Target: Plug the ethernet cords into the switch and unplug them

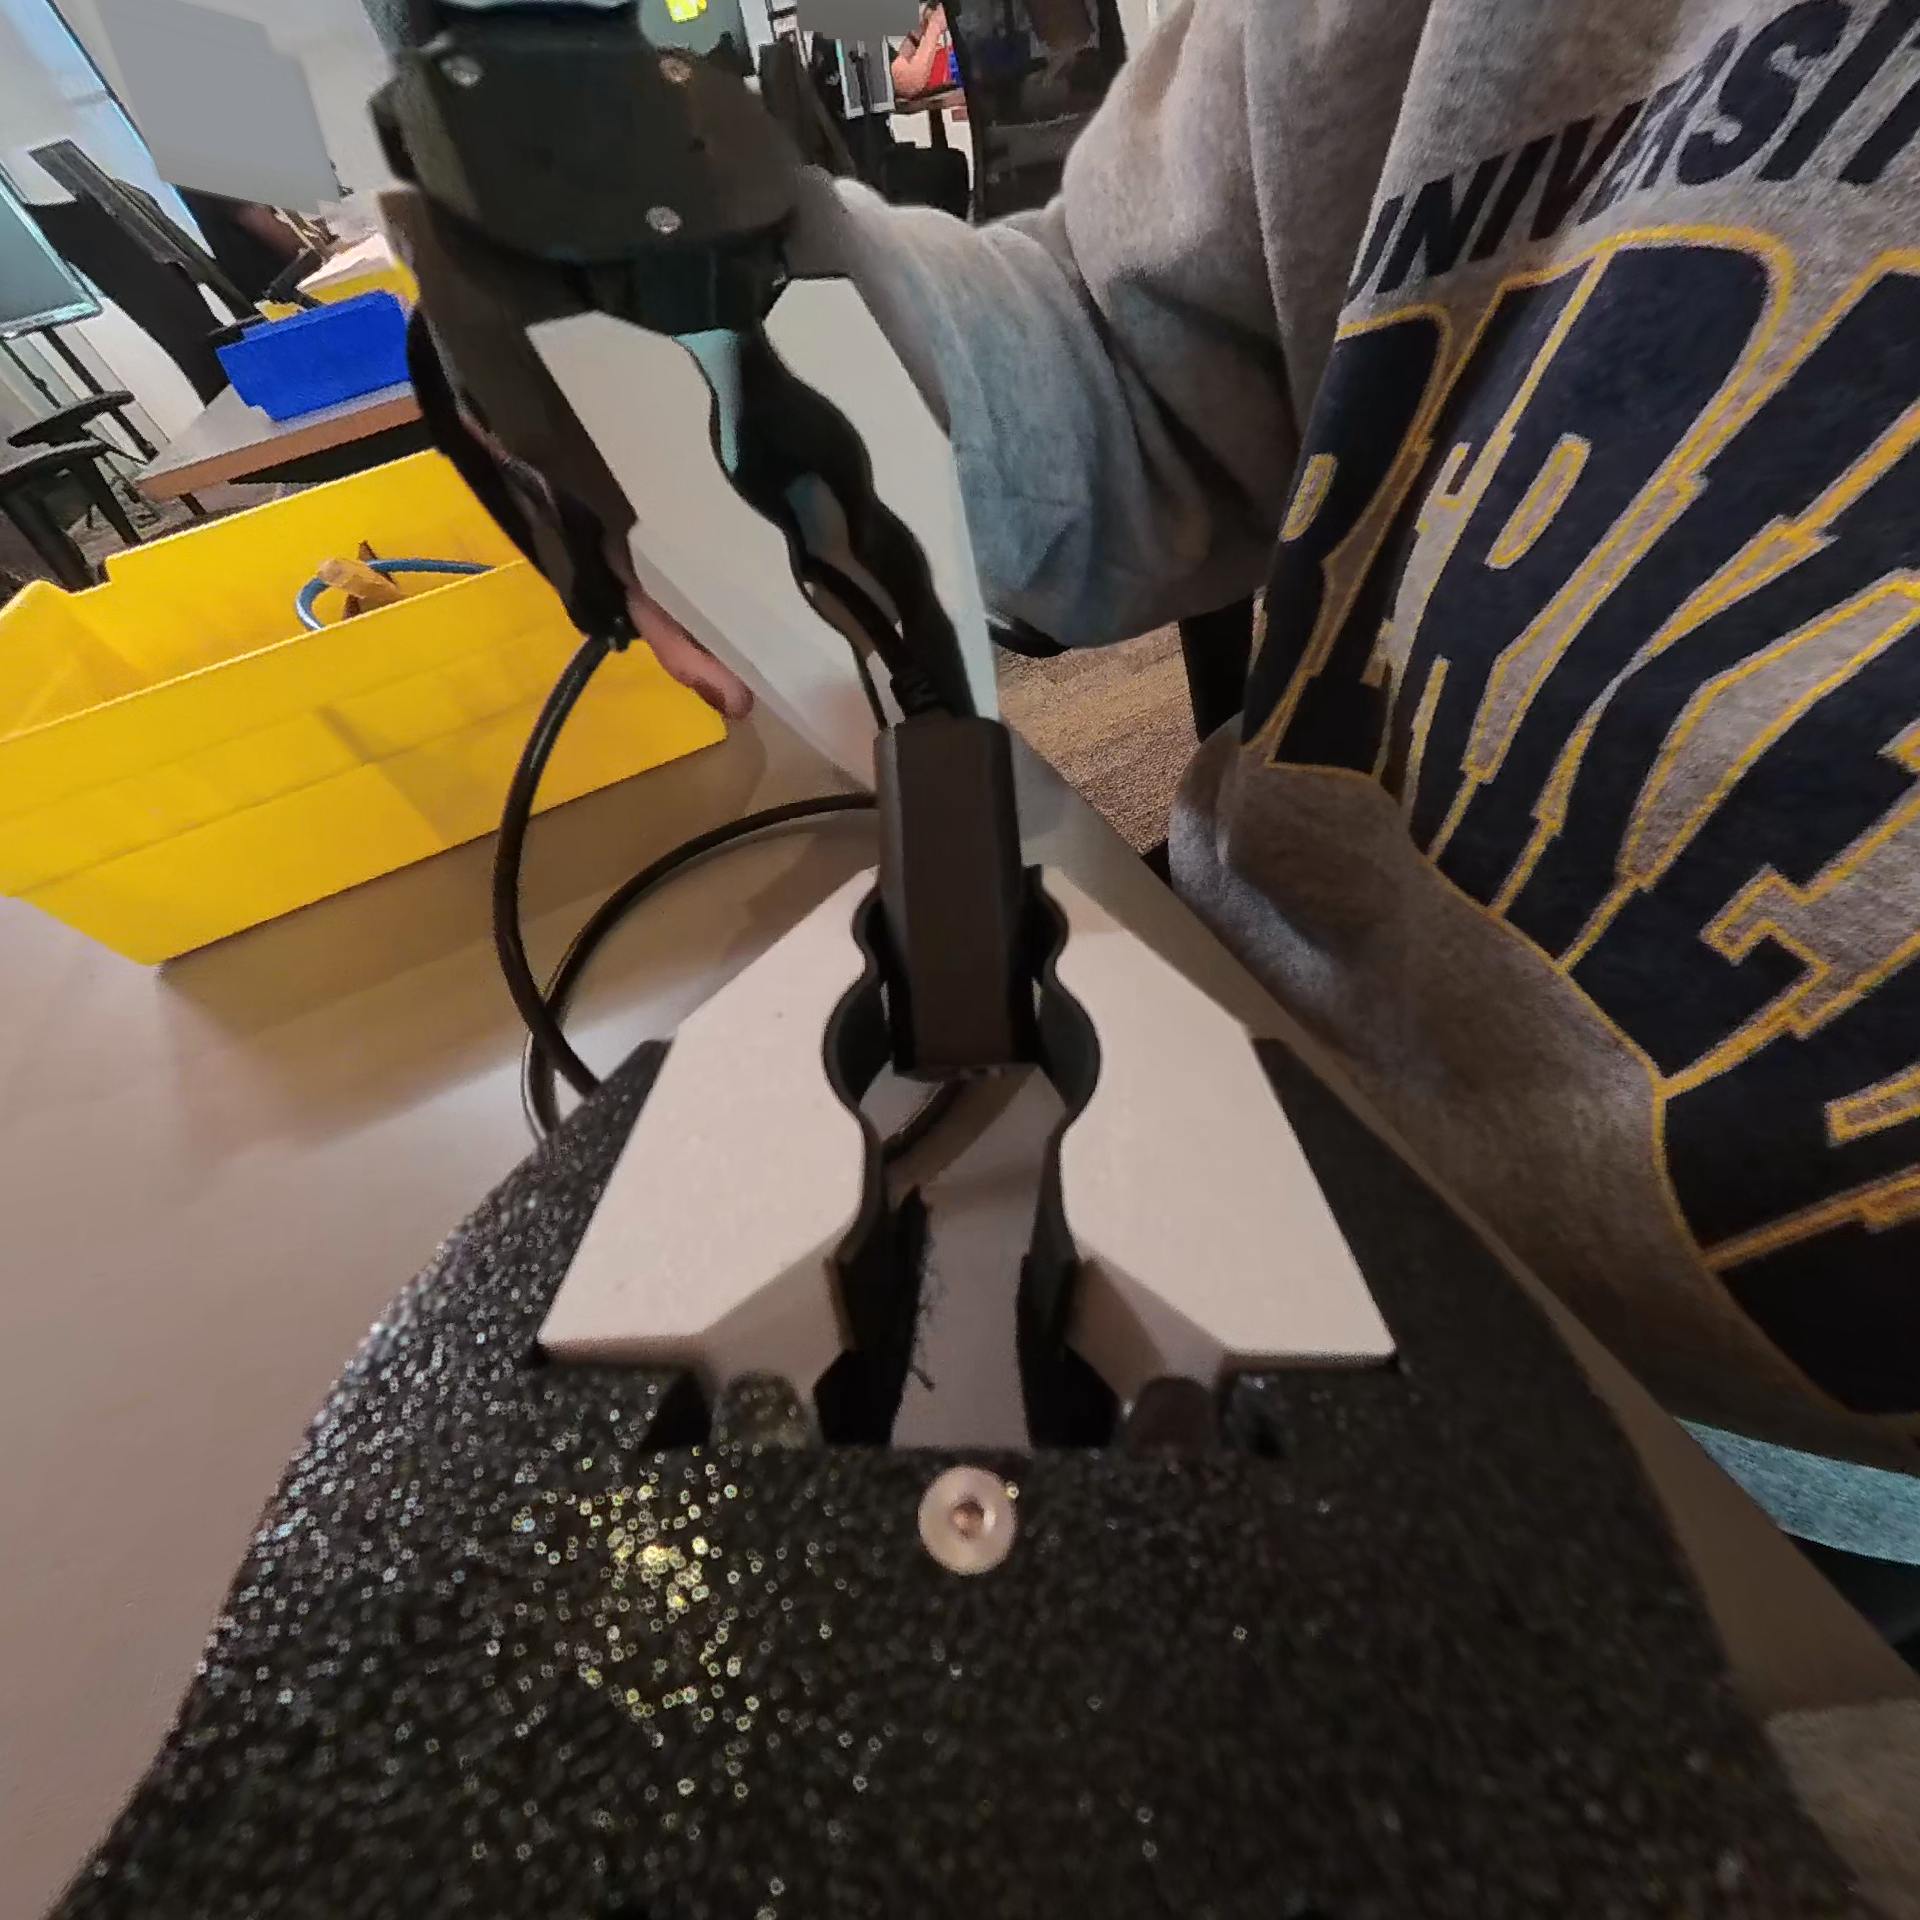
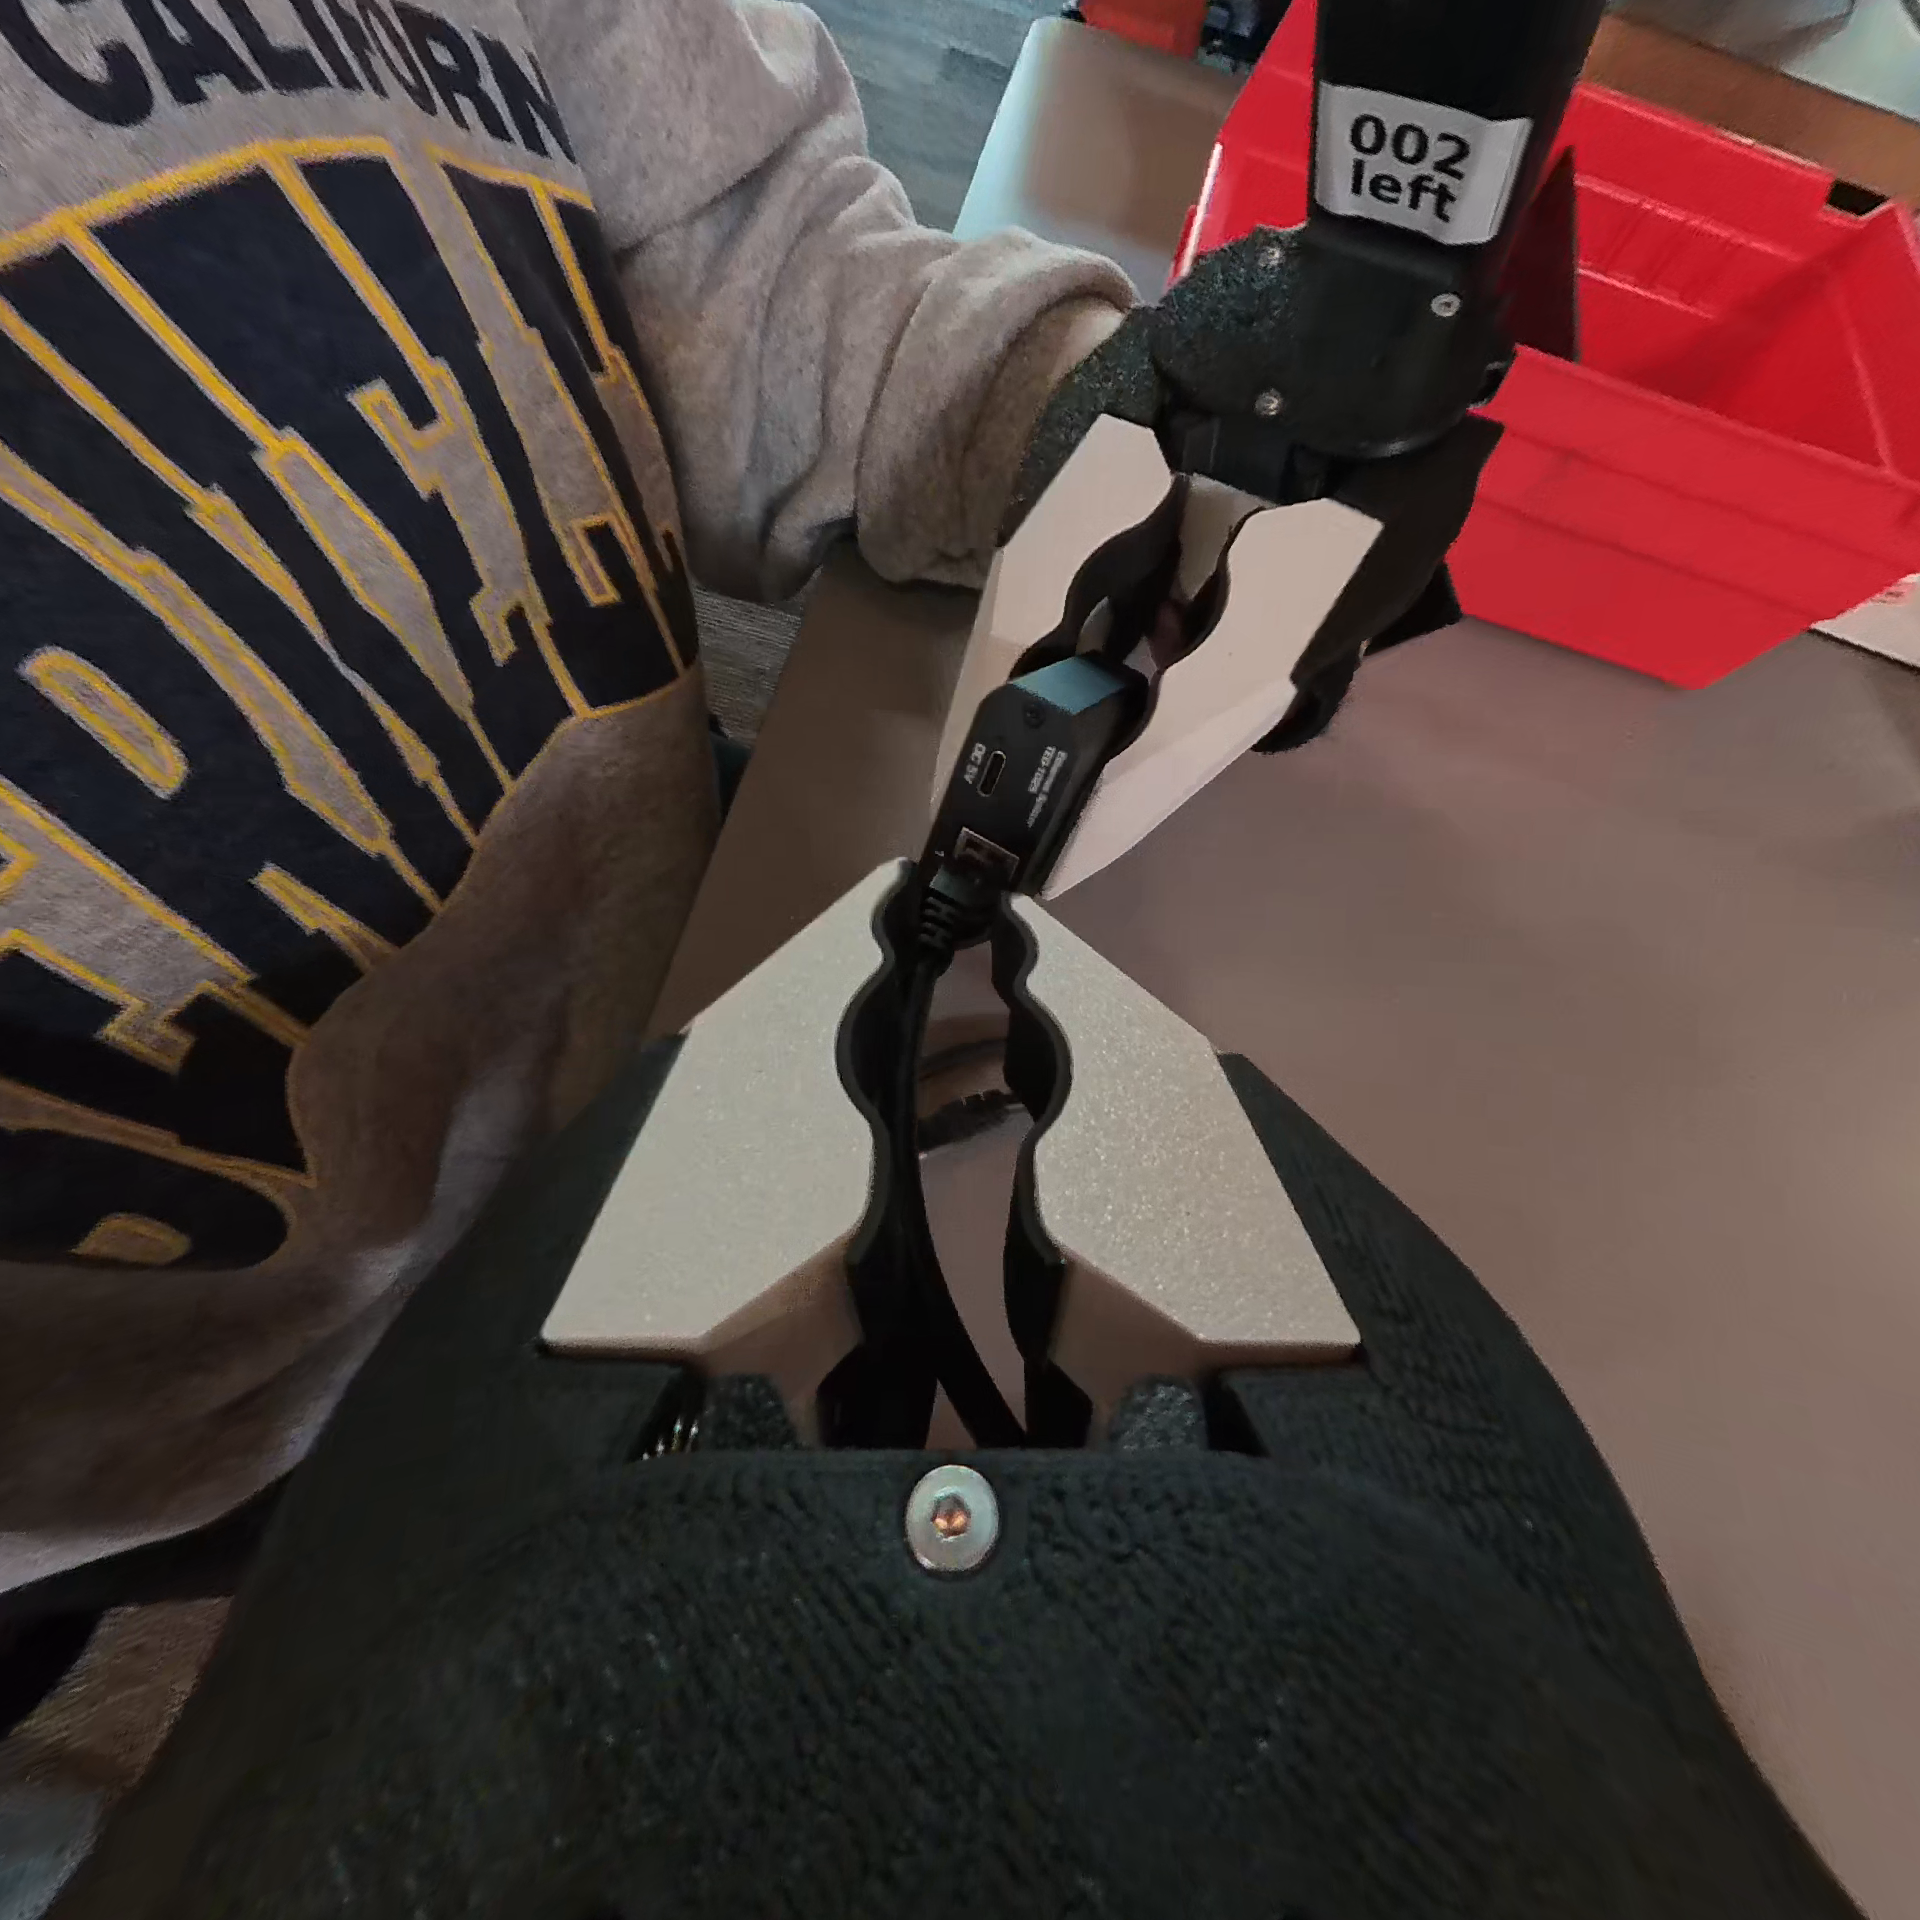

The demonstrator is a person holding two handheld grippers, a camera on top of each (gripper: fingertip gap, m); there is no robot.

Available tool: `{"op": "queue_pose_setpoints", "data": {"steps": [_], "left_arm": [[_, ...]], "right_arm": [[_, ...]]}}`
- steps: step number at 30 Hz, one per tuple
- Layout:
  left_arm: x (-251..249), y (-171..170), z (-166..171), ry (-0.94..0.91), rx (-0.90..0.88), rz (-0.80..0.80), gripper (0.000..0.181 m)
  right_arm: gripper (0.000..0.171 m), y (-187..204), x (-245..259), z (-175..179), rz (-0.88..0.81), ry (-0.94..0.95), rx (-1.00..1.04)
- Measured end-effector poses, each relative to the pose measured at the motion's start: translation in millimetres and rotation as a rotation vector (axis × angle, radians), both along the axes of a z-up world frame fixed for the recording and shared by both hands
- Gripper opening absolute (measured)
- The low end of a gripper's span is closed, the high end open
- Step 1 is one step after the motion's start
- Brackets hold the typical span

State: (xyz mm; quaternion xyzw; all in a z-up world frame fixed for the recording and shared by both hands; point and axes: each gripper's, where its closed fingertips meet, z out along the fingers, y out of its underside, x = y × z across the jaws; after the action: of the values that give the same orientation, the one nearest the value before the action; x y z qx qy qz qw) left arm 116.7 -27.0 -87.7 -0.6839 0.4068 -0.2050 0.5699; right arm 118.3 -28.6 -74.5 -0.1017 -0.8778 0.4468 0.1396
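The switch (image 1: 951,894) is a small black box. My left gripper (image 1: 961,935) is shut on it and holds it above the table edge. In the right wrist view the switch (image 2: 1023,790) shows its port side, clamped at its far end by the left gripper (image 2: 1091,675). My right gripper (image 2: 951,914) is shut on a black ethernet cord (image 2: 914,1091) just behind its plug (image 2: 945,899). The plug sits at a port on the switch; how deep it sits is hidden. The right gripper (image 1: 914,675) meets the switch's top end in the left wrist view.
A black cord (image 1: 520,883) loops over the tan table (image 1: 208,1195). A yellow bin (image 1: 260,748) holding a blue cable (image 1: 395,571) stands at the left, a blue bin (image 1: 312,353) behind it. A red bin (image 2: 1662,468) stands at the far right. A person in a grey sweatshirt (image 2: 260,623) stands at the table edge. Less than 4 cm separates the two grippers' tips.
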Motion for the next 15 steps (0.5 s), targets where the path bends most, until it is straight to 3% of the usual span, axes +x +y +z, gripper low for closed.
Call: {"op": "queue_pose_setpoints", "data": {"steps": [5,15], "left_arm": [[-9,3,-1,0.0,0.009,0.042,0.022],[6,-24,-4,-0.166,-0.151,-0.162,0.023]], "right_arm": [[0.013,5,-8,-3,-0.063,0.089,0.082],[0.012,-15,12,-2,0.078,-0.095,-0.228]]}}
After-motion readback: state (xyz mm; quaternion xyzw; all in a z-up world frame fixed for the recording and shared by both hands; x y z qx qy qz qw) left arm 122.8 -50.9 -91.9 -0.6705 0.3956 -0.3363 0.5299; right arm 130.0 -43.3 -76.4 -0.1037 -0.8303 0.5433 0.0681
